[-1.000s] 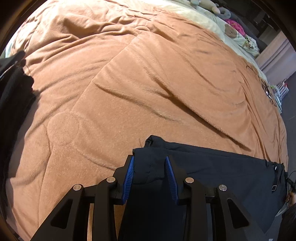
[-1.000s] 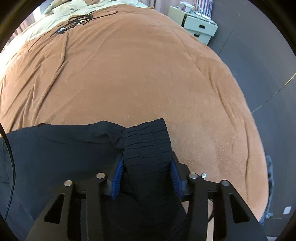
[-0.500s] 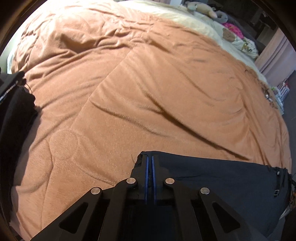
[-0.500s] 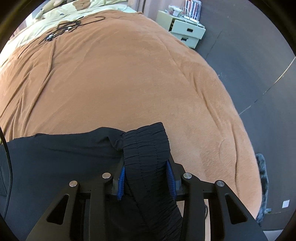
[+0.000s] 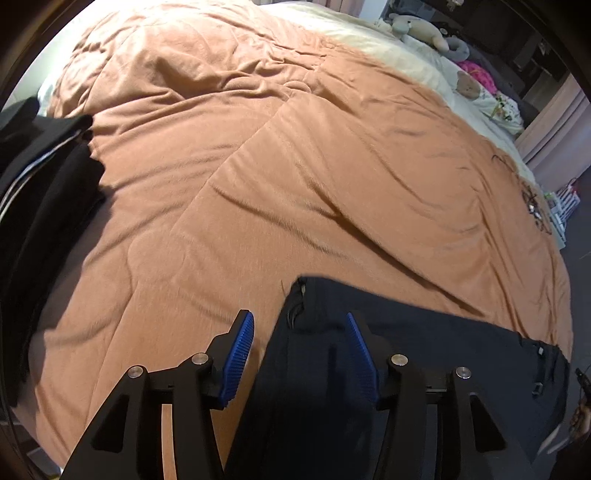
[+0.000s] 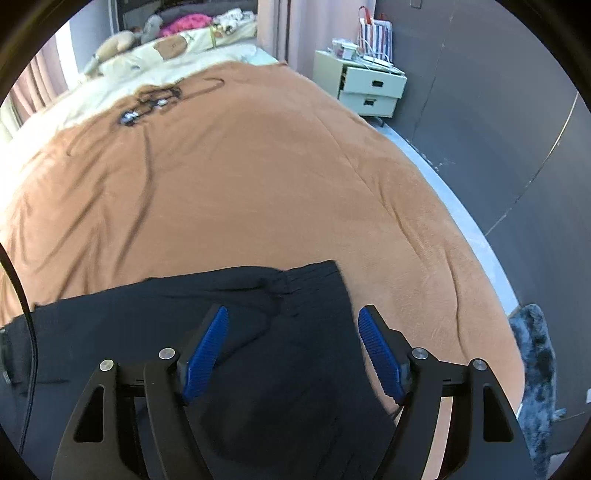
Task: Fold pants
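1. Pants [image 5: 424, 354]: dark, lying flat across near edge of bed, on an orange-brown blanket [image 5: 295, 184]. Folded into a long band running side to side.
2. L gripper [image 5: 299, 328]: over one end of pants. Jaws opening, approx half wide; blue pads [image 5: 236, 363] clear of the cloth. Fabric edge sits betw. the jaws but isn't pinched; left pad is over bare blanket, right pad over the pants.
3. R gripper [image 6: 293, 325]: over other end, the gathered ribbed part [image 6: 314, 288]. Jaws opening, wide; cloth lies below and betw. them, pads not pressing on it.
4. Same pants in R view [image 6: 184, 332]: stretch off to the left, a few creases near the ribbed part; corner lies on the blanket [image 6: 258, 166].
5. L side of L view: stack of dark folded clothes [image 5: 40, 192] on bed, well apart from the pants.
6. Far end of bed: cream sheet [image 5: 388, 48], plush toys [image 5: 421, 29], pink item [image 5: 476, 74].
7. Tangle of black cable [image 6: 155, 99] on blanket near the cream sheet, well apart from the pants.
8. R view: pale nightstand w/ drawers [image 6: 369, 85] beside bed, dark wall behind, grey furry rug [image 6: 535, 362] on floor at R edge.
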`<state>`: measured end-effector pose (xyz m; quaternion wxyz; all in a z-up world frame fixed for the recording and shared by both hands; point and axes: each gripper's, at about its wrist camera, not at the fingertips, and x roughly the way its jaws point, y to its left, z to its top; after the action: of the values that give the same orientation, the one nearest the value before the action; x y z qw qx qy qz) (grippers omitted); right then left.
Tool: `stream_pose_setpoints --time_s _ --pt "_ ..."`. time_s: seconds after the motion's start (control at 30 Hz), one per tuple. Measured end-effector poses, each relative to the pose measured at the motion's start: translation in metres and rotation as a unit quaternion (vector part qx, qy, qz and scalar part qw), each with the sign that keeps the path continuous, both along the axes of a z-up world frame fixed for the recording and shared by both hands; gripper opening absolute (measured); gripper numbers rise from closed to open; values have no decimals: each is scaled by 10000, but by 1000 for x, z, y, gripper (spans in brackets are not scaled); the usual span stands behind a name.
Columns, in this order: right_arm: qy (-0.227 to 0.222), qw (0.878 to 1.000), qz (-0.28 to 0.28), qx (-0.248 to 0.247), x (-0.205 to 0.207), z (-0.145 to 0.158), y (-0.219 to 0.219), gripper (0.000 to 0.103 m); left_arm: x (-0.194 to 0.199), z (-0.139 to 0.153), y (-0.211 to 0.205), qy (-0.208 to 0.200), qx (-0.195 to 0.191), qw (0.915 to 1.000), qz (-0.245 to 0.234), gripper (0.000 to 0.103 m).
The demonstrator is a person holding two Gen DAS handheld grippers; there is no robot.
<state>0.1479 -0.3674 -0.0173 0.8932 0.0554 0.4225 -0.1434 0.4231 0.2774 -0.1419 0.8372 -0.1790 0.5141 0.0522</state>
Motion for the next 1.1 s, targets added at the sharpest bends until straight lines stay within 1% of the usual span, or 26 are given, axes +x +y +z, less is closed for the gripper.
stream_pose_setpoints --time_s 0.17,0.33,0.4,0.5,0.7,0.93,1.03,1.1 --pt "-238 9994 234 51 -31 11 21 72 -36 7 2 -38 -194 9998 -13 55" --pt "-384 9981 457 151 -59 19 43 72 -73 7 7 -60 -460 9989 73 56" --pt "-436 9976 500 197 -70 22 46 72 -90 6 10 -78 -569 9983 135 56" --pt "-515 9964 592 311 -84 24 54 72 -109 3 9 -83 -620 9979 147 56" --pt "-558 9943 788 442 -114 21 69 72 -140 -2 9 -126 -844 9962 180 56" --pt "-620 9909 987 669 -142 17 89 72 -169 -9 5 -209 -1003 9945 227 56" --pt "-620 9896 1042 770 -154 14 93 72 -178 -13 2 -260 -1219 9920 201 56" --pt "-617 9885 1085 853 -163 10 97 72 -181 -18 -1 -210 -1342 9906 176 56"
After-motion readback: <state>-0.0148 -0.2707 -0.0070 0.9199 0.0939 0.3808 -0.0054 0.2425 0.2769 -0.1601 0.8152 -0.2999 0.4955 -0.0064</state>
